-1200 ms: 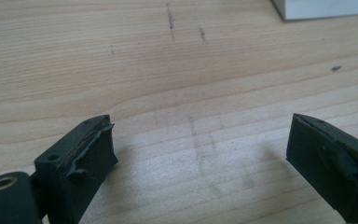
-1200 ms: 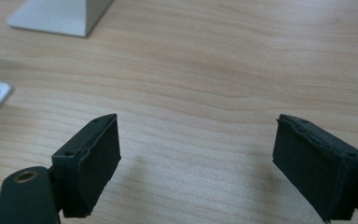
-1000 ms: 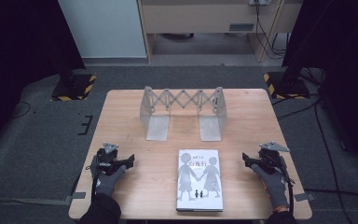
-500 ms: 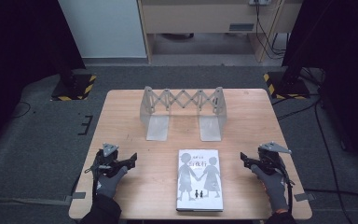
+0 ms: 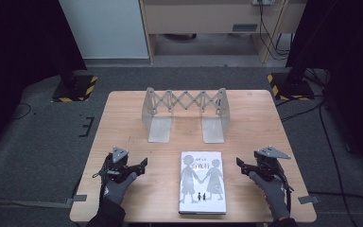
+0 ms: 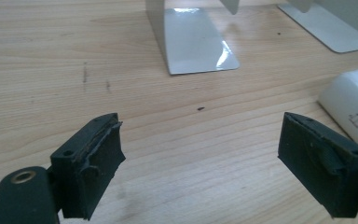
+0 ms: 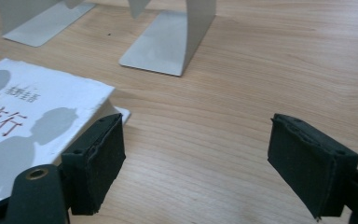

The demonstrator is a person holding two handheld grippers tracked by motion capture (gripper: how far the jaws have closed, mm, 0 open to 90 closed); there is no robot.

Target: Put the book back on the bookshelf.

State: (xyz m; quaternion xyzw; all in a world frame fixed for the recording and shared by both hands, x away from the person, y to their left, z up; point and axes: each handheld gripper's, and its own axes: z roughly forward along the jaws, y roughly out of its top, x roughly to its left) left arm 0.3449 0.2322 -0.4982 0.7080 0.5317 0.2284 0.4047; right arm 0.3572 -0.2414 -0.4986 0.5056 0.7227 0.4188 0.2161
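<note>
In the high view, a white paperback book with grey silhouette figures on its cover [image 5: 202, 182] lies flat near the front edge of the light wooden table [image 5: 123, 123]. The left tool [image 5: 142, 165] sits well to the book's left and the right tool [image 5: 240, 164] just to its right; both point inward, jaws apart and empty. Behind the book stands an expandable grey metal book rack [image 5: 185, 113].

In the left gripper view, the left tool [image 6: 200, 158] has been closing slightly, with bare wood between its jaws; the book's corner [image 6: 354, 100] lies at right.

In the right gripper view, the right tool [image 7: 196, 158] gapes over the table, the book [image 7: 32, 121] lying beside its left jaw.
</note>
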